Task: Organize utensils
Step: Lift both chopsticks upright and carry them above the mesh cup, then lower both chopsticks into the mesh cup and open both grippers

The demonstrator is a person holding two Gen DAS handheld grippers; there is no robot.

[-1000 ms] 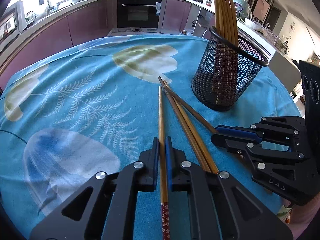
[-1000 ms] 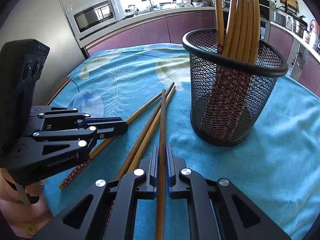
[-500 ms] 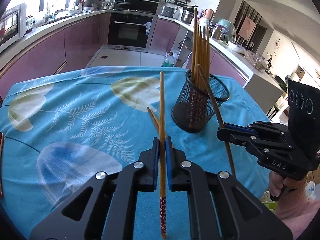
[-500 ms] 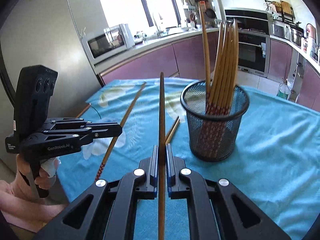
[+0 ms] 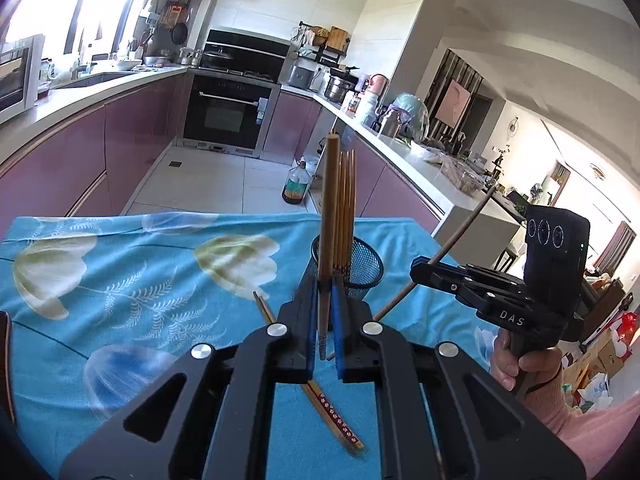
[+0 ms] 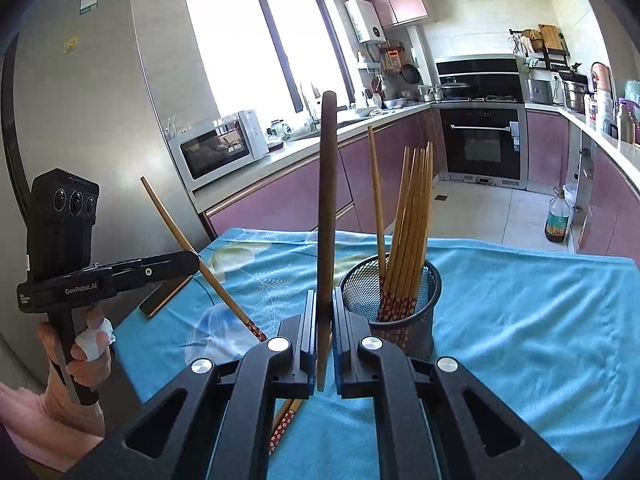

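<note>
Left black two-finger gripper [image 5: 325, 312] clamped tight on one light bamboo chopstick with a red patterned end [image 5: 328, 216], shaft pointing to 12 o'clock, lifted clear of the turquoise floral tablecloth [image 5: 120, 288]

Right black two-finger gripper [image 6: 322, 332] pinched shut on a darker brown chopstick [image 6: 326, 200], likewise raised toward 12 o'clock

Black wire-mesh cup [image 6: 420, 300] standing on the cloth at 2 o'clock of the right gripper, holding a bundle of bamboo chopsticks [image 6: 412, 208]

Two loose chopsticks [image 5: 328, 412] lying flat on the cloth under the left gripper

Bright daylight from a blown-out window [image 6: 260, 52]; fisheye-curved edges.
</note>
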